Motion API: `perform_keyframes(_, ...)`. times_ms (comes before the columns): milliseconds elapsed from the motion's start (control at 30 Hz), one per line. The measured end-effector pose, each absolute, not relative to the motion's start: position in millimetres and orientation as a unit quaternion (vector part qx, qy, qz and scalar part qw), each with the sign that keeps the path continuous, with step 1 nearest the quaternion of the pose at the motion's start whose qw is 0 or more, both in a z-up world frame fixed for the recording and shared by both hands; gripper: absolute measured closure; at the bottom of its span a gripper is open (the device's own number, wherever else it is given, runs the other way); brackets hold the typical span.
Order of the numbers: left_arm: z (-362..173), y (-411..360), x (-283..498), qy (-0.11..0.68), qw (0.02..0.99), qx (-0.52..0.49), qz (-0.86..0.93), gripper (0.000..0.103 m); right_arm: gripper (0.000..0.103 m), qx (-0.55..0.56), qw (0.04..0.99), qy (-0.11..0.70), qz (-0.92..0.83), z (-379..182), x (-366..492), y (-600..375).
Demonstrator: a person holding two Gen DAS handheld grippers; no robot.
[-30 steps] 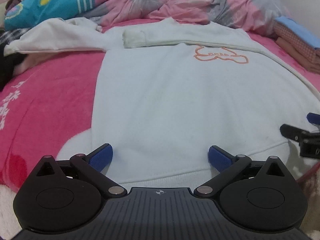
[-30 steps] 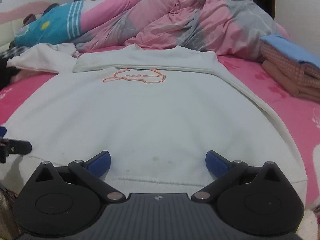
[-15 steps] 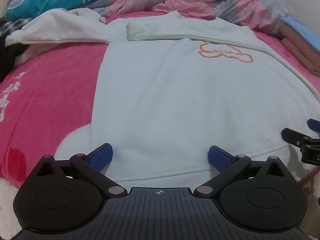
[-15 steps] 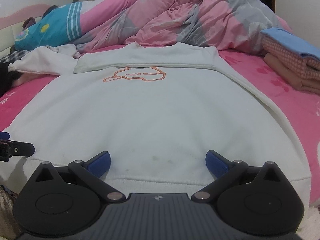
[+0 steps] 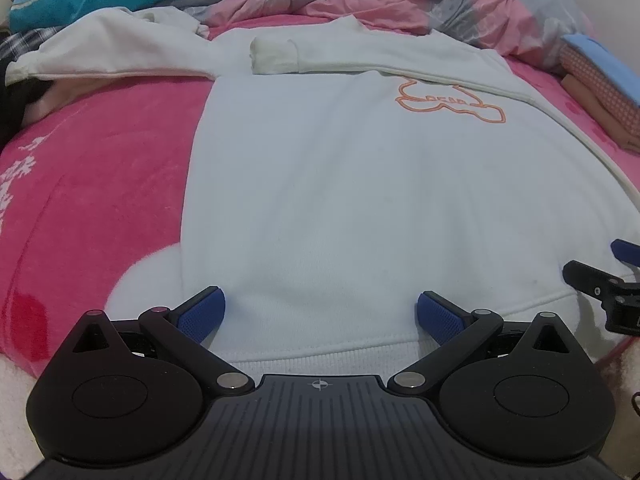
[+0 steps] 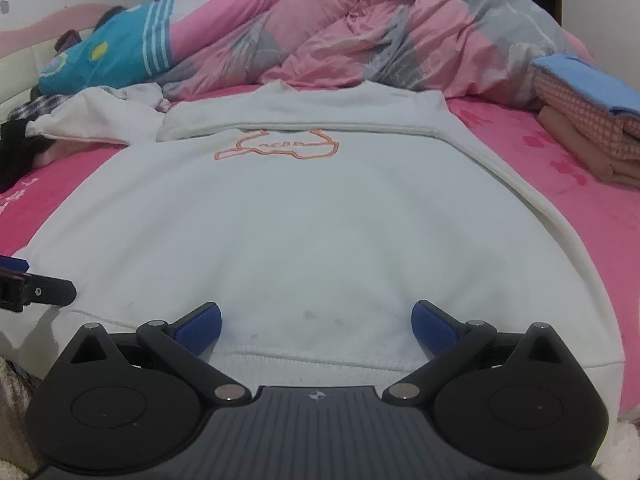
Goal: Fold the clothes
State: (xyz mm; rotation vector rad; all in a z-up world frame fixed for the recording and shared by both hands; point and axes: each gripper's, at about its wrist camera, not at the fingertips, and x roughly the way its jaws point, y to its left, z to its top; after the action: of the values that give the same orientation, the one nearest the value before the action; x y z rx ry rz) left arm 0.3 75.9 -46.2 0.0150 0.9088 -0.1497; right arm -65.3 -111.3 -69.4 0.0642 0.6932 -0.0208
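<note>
A white sweatshirt (image 5: 352, 184) (image 6: 304, 224) with an orange outline print (image 5: 452, 104) lies flat on a pink bed (image 5: 92, 184), hem towards me. One sleeve is folded across the chest, its cuff (image 5: 274, 56) lying near the collar; the other sleeve (image 5: 104, 54) stretches out to the left. My left gripper (image 5: 320, 314) is open just above the left part of the hem, nothing between its blue pads. My right gripper (image 6: 316, 320) is open over the right part of the hem. Each gripper shows at the edge of the other's view.
A rumpled pink and grey duvet (image 6: 380, 36) and a blue-and-pink cushion (image 6: 120, 52) lie at the back. Folded clothes (image 6: 588, 120) are stacked at the right. Dark and checked garments (image 5: 20, 80) sit at the far left. The bed's front edge (image 5: 24, 360) is just below the hem.
Both grippers have tilted and moved slightly forward over the hem, so the sweatshirt sits lower and larger in view. Both stay open; the sweatshirt has not moved.
</note>
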Motion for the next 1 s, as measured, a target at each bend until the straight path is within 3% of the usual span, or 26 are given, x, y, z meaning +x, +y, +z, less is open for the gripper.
perform_keyframes(667,-47,75,-1,0.441,0.894,0.016,-0.072,0.000,0.000,0.017,0.936,0.350,0.005,-66,-62,-112)
perform_keyframes(1000,-47,80,-4,0.432,0.898,0.013,-0.081,0.000,0.000,0.023,0.958,0.283,-0.046,-31,-38,-154)
